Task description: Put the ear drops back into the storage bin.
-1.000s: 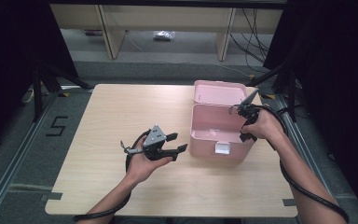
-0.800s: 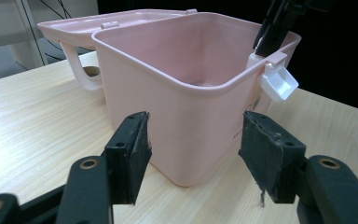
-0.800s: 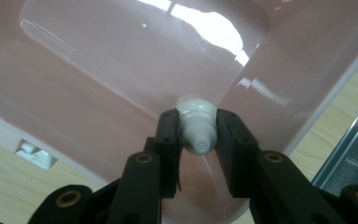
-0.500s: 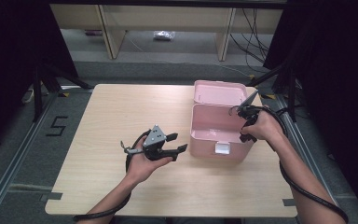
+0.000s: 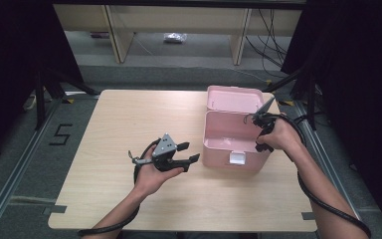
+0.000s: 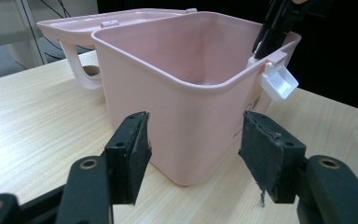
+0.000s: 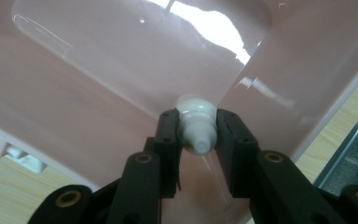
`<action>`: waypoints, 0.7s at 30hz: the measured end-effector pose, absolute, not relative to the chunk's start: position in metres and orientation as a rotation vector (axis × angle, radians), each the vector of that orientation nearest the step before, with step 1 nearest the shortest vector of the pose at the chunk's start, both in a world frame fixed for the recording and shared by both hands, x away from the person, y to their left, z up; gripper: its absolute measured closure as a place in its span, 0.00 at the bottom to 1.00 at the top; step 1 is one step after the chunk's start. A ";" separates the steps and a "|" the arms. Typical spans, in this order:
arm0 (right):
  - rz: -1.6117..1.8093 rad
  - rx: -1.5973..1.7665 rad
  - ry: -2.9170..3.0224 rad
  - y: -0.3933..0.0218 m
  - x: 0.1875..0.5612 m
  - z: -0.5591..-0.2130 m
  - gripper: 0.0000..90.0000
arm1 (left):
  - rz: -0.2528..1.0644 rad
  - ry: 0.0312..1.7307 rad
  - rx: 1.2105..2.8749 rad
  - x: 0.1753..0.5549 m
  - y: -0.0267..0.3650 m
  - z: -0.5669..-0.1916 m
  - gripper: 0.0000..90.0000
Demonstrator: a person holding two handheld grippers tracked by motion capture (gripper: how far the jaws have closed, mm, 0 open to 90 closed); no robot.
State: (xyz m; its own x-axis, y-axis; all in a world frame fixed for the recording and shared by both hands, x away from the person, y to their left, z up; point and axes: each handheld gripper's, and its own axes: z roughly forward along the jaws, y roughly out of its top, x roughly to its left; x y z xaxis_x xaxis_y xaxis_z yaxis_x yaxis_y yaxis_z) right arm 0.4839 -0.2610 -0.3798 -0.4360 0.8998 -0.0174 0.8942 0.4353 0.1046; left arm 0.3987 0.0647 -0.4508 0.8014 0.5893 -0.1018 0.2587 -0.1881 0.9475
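Right gripper (image 7: 196, 135): jaws closed on a small white bottle (image 7: 196, 126), pads pressing its sides, white cap end toward the camera. The bottle is held over the open mouth of the pink box (image 5: 229, 137), glossy inner walls behind it. In the high view the right gripper (image 5: 261, 133) sits at the box's right rim, the hand (image 5: 278, 137) just outside that wall, a black cable trailing back along the forearm.

Left gripper (image 6: 193, 149): jaws wide apart, nothing between the pads. It points level at the near left corner of the box, close to it but not touching. In the high view the left gripper (image 5: 179, 154) rests in an upturned hand (image 5: 151, 177) left of the box, grey plate on top.

Box: stands on the right half of the wooden table (image 5: 109, 129). Lid (image 5: 234, 98) swung fully open on the far side. White latch (image 5: 237, 158) hangs at the near front wall.
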 end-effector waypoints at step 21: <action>0.112 1.661 2.590 -0.260 0.483 -0.386 0.80 | 0.343 0.664 1.784 0.398 0.065 -0.450 0.46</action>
State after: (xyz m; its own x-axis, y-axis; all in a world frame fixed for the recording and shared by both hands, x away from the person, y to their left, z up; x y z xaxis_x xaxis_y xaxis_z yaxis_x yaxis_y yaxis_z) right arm 0.4829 -0.2601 -0.3861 -0.4165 0.9091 -0.0135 0.9045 0.4158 0.0949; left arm 0.3980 0.0647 -0.4504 0.7977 0.5950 -0.0988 0.2633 -0.1962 0.9445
